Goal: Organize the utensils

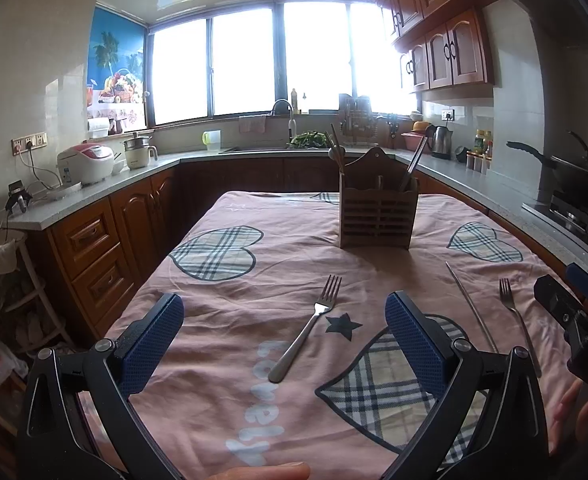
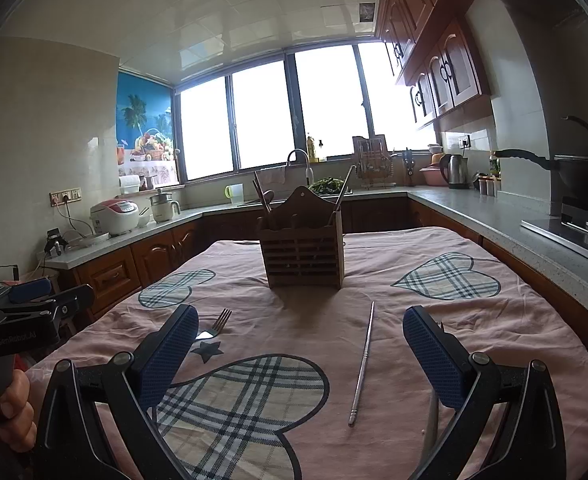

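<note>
A wooden utensil holder (image 1: 378, 216) (image 2: 304, 258) stands at the far middle of the table, with chopsticks and a spoon in it. A metal fork (image 1: 308, 328) lies on the pink cloth between the fingers of my open, empty left gripper (image 1: 283, 334). A metal chopstick (image 1: 472, 308) (image 2: 362, 364) lies to the right of it. A second fork (image 1: 518, 316) lies further right; in the right wrist view it is mostly hidden behind the right finger (image 2: 434, 364). My right gripper (image 2: 300, 354) is open and empty, above the chopstick. The first fork's tines (image 2: 221, 322) show by its left finger.
The table carries a pink cloth (image 1: 253, 272) with plaid hearts. Kitchen counters run around it: a rice cooker (image 1: 87, 162) on the left, a sink (image 1: 281, 120) at the back, a kettle (image 1: 440, 142) and a wok (image 1: 574, 172) on the right.
</note>
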`<state>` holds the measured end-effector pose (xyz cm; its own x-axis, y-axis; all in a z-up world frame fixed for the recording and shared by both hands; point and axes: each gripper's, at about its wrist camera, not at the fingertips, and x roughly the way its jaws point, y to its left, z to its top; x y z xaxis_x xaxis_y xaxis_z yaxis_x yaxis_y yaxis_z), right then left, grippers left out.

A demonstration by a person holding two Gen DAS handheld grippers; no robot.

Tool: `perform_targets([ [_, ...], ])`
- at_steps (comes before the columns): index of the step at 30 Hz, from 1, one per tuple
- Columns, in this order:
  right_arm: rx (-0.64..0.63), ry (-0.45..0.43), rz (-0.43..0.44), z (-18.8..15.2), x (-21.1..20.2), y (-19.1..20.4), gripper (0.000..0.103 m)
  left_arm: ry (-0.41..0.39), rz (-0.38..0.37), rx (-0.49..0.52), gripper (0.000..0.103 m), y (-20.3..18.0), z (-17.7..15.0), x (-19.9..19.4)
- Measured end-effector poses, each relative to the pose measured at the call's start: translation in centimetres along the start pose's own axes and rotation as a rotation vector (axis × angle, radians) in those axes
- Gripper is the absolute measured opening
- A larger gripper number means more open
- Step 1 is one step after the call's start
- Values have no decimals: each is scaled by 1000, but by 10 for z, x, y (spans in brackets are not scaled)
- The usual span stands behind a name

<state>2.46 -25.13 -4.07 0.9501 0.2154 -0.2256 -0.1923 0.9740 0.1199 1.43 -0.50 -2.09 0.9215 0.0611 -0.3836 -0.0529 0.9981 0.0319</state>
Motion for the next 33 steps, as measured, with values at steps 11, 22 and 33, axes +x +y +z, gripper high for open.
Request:
perform_targets([
  [11,-2,-9,10,3,-2,1,103,-10,0,0,103,0,1,-1],
  [22,-1,-21,15,6,-5,1,103,-10,-3,6,103,-2,1,-2],
  [33,-1,-33,19,10,-8,1,103,-15,1,-4,103,0,1,-2],
])
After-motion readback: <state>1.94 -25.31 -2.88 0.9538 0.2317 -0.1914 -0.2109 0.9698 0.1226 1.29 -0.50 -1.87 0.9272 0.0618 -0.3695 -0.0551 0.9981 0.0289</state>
